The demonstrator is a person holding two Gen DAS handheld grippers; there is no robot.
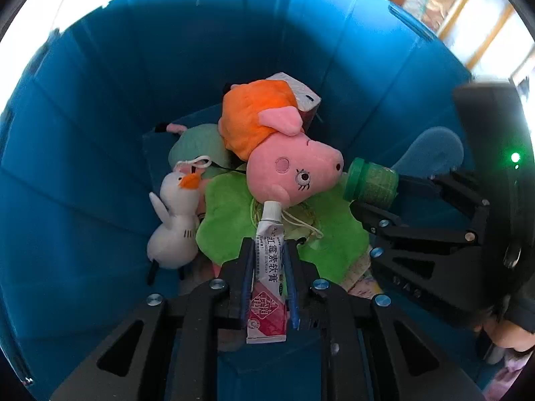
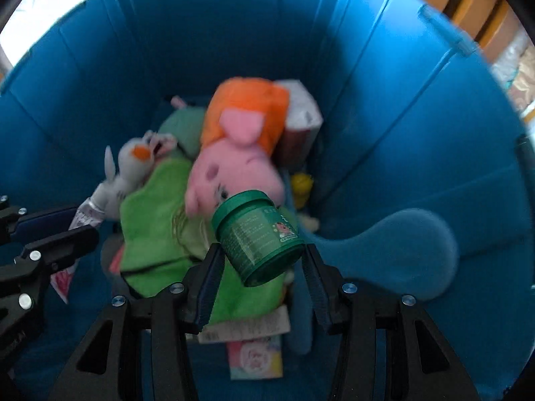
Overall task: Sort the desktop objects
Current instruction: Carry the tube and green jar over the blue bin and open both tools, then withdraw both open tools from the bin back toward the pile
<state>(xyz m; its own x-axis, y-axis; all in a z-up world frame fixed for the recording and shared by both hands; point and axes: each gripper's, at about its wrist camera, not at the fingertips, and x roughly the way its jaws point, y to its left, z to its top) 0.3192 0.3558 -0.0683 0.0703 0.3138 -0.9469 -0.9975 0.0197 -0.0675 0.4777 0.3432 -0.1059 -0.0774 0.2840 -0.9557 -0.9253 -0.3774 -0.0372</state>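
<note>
Below both sets of jaws lies a heap of soft things that fills the floor of the deep blue plastic bin (image 1: 100, 133): a pink plush pig with an orange dress (image 1: 287, 153) sits straight ahead of the left jaws, a bright green fleece cloth (image 1: 230, 220) spreads under it, a small white plush snowman with an orange nose (image 1: 174, 220) leans at the left of them, a pale mint cushion (image 1: 200, 143) and a white-and-red carton (image 1: 307, 100) lie beyond the pig; a teal felt paddle shape (image 2: 401, 254) rests right of the right jaws, and a printed card (image 2: 255, 357) lies beneath them. The left gripper (image 1: 269, 264) points steeply down into the bin, clenched on a white and pink ointment tube with a white cap (image 1: 269, 267), its cap just short of the pig's chin; the right gripper (image 2: 262, 267), just to the right of it and likewise tipped down, grasps a small green jar with a ribbed green lid (image 2: 257, 234), tilted, lid toward the pig's snout.
</note>
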